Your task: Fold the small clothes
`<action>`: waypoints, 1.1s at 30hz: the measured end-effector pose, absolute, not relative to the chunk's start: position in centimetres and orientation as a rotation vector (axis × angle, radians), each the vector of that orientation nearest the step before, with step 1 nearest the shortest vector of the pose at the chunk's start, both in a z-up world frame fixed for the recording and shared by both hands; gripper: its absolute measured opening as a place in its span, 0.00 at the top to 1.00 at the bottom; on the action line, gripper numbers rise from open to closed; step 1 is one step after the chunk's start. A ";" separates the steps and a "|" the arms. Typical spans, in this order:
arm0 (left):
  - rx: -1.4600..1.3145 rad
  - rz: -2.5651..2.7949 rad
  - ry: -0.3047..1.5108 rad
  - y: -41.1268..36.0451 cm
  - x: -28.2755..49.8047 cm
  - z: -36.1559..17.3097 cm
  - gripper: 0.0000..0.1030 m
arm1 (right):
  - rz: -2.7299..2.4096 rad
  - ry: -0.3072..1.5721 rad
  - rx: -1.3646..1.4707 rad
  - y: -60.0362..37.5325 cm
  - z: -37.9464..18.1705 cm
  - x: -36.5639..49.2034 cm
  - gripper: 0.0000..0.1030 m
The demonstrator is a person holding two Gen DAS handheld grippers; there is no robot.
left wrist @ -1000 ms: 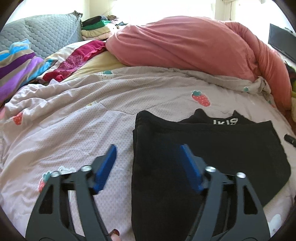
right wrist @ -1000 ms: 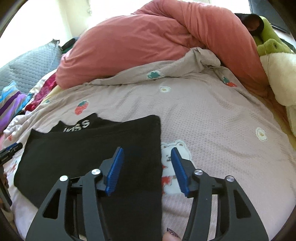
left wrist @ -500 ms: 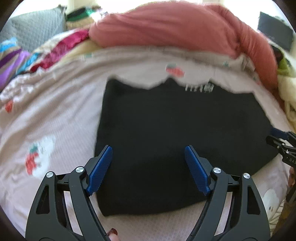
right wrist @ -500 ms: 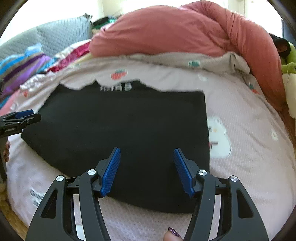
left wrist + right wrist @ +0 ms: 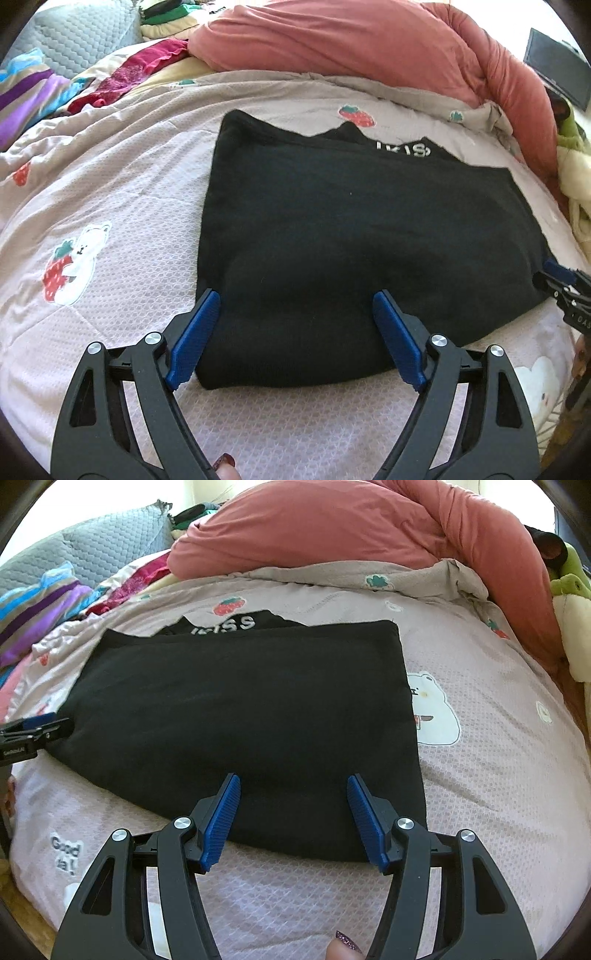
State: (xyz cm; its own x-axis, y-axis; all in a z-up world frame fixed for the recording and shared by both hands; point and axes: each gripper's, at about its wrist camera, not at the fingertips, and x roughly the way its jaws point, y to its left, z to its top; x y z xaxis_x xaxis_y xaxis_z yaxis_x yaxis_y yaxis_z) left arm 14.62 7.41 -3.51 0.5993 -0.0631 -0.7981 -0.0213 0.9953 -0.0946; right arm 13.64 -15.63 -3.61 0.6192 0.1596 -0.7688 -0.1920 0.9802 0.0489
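While the folded black knit garment [image 5: 369, 236] is lying flat on the pale pink printed quilt [image 5: 110, 192], the left gripper [image 5: 295, 332] and right gripper [image 5: 291, 812] are hovering at its 6 o'clock edge, jaws opening, gripping nothing. Soft, light, limp fabric probably needs pinching at that near edge.

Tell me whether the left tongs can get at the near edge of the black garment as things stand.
Probably yes. The left tongs hang just above the black garment, jaws opening and empty, and nothing lies on the near edge; the right tongs work the other end.
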 end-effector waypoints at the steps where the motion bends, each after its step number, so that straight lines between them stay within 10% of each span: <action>1: -0.102 -0.023 0.922 7.5 14.5 -3.3 0.22 | 0.208 0.876 -0.029 -15.5 -3.3 13.4 0.32; 16: -0.153 0.080 0.853 11.5 14.0 -0.7 0.09 | 0.369 0.803 -0.092 -8.3 -0.2 12.1 0.10; 33: -0.221 0.204 0.851 16.2 14.3 -0.4 0.09 | 0.552 0.780 -0.221 2.4 -1.0 11.9 0.09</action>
State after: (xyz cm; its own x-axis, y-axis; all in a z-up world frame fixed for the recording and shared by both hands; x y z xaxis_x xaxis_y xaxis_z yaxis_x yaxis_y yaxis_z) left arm 14.28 16.22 -0.36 0.6427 0.0899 -0.7609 -0.2656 0.9577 -0.1112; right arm 11.89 2.41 -0.96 0.5789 0.3885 -0.7169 -0.5475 0.8368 0.0114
